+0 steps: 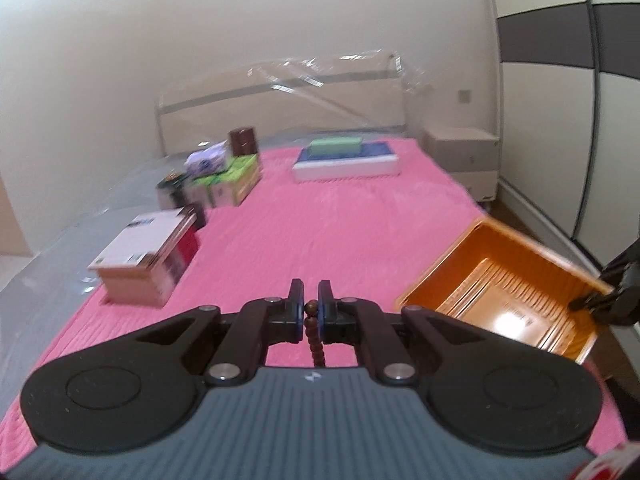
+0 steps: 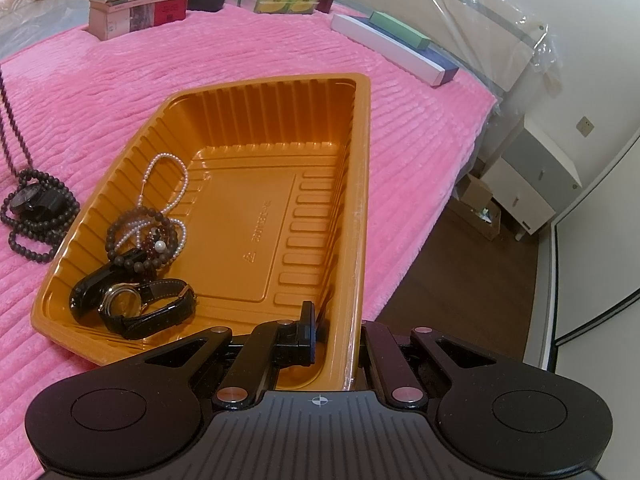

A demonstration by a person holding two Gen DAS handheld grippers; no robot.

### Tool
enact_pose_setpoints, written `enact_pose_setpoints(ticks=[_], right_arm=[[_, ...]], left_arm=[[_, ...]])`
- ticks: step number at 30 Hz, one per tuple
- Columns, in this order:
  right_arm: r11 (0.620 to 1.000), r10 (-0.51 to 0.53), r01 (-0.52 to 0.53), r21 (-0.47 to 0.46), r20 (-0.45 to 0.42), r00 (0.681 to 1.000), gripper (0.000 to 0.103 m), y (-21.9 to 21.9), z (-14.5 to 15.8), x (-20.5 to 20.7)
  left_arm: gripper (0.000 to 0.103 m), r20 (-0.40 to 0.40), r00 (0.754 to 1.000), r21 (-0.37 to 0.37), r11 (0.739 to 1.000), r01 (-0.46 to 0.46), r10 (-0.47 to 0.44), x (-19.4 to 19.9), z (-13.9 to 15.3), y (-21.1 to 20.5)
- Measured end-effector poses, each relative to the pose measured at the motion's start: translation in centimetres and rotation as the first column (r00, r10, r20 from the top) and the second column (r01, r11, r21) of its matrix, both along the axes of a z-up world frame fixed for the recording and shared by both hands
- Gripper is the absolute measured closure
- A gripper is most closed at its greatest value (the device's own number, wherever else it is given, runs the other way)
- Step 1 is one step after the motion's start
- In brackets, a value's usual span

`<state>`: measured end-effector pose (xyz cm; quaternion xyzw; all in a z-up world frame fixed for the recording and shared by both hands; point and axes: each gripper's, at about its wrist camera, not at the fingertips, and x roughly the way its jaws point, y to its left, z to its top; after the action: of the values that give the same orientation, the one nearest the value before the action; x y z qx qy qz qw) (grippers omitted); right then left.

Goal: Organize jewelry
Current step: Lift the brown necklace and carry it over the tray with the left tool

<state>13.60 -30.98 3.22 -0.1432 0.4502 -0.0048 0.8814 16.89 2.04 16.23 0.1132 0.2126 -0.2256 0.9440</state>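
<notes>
— Beads first: where is the brown bead strand?
— Pinched between the closed jaws of the left hand-held gripper, hanging above the pink bed cover; its far end lies coiled just left of the orange tray.
— And the right hand-held gripper?
— Clamped on the tray's near wall. Inside lie a pearl necklace, a dark bead bracelet and a black watch.

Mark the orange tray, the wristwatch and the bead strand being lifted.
orange tray point(image 2: 362, 184): right wrist view, far-side rim.
wristwatch point(image 2: 124, 302): right wrist view, dial.
bead strand point(image 1: 314, 334): left wrist view, beads hanging below the jaws.
</notes>
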Motion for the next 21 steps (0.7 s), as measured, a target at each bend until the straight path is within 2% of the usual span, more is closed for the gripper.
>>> enact_pose_setpoints(ticks=[10, 16, 21], right_arm=[[1.000, 0.004, -0.004, 0.003, -0.012, 1.000, 0.098, 0.0, 0.0, 0.1], [1.000, 0.010, -0.010, 0.007, -0.027, 1.000, 0.098, -0.1, -0.1, 0.3], [1.000, 0.012, -0.011, 0.011, -0.032, 0.999, 0.098, -0.3, -0.1, 0.5]], left_arm=[[0.097, 0.055, 0.987, -0.035, 0.987, 0.155, -0.153, 0.3, 3.7, -7.1], [0.097, 0.041, 0.973, -0.053, 0.972, 0.228, -0.226, 1.1, 3.7, -11.8], [0.097, 0.014, 0.963, -0.037, 0.962, 0.269, -0.269, 2.1, 2.2, -15.8]])
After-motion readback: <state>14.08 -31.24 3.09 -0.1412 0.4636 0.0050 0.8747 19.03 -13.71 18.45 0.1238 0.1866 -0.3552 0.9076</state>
